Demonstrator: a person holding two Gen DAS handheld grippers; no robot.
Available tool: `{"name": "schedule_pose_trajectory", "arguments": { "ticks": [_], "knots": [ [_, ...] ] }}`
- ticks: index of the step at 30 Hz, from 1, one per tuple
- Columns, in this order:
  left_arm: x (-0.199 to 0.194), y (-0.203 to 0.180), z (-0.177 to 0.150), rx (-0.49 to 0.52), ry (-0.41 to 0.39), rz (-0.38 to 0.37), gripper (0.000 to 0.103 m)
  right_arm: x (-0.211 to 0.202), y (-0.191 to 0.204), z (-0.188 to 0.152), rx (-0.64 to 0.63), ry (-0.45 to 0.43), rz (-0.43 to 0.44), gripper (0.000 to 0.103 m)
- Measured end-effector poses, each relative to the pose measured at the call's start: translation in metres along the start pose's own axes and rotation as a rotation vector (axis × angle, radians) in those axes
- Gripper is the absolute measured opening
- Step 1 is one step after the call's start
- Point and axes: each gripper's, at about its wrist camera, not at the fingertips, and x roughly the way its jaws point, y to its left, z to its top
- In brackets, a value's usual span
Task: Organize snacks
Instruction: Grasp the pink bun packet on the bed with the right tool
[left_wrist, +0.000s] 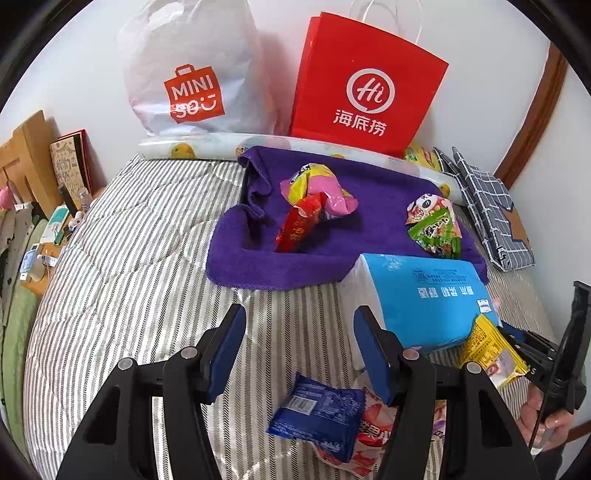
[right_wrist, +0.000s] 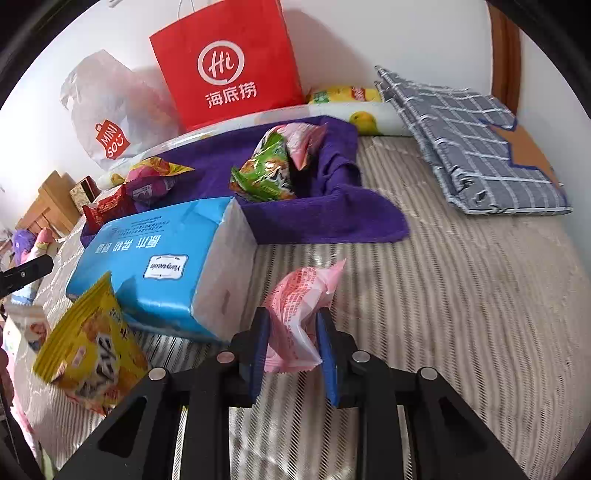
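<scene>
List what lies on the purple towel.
On the purple towel: a red packet, a pink-yellow packet and a green packet. Anything beneath them is hidden.

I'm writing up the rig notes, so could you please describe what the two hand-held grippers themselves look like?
Both match. The left hand-held gripper and the right hand-held gripper have matte black angular linkage arms with triangular cut-outs and round silver pivot pins. Each finger carries a flat, rectangular blue pad. No cables or markings show on them. The person's bare hand is partly visible at the left view's edge.
</scene>
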Motion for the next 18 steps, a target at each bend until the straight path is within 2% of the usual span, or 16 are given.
{"name": "schedule_pose_trajectory", "arguments": {
  "ticks": [4,7,15,18],
  "knots": [
    [0.000,-0.003,-0.003,-0.005,0.007,-0.008,0.060,-0.017,-0.006,-0.007,0.016,-0.005,0.028,0.023],
    [-0.001,-0.007,-0.006,0.003,0.007,-0.016,0.060,-0.032,-0.006,-0.016,0.010,0.001,0.081,0.023],
    [-0.004,-0.011,-0.012,0.017,0.004,-0.035,0.060,-0.031,0.001,-0.032,-0.019,0.043,0.011,0.025],
    [-0.006,-0.005,-0.016,0.017,0.006,-0.035,0.060,-0.027,-0.003,-0.033,0.006,0.052,0.016,0.031]
  ]
}}
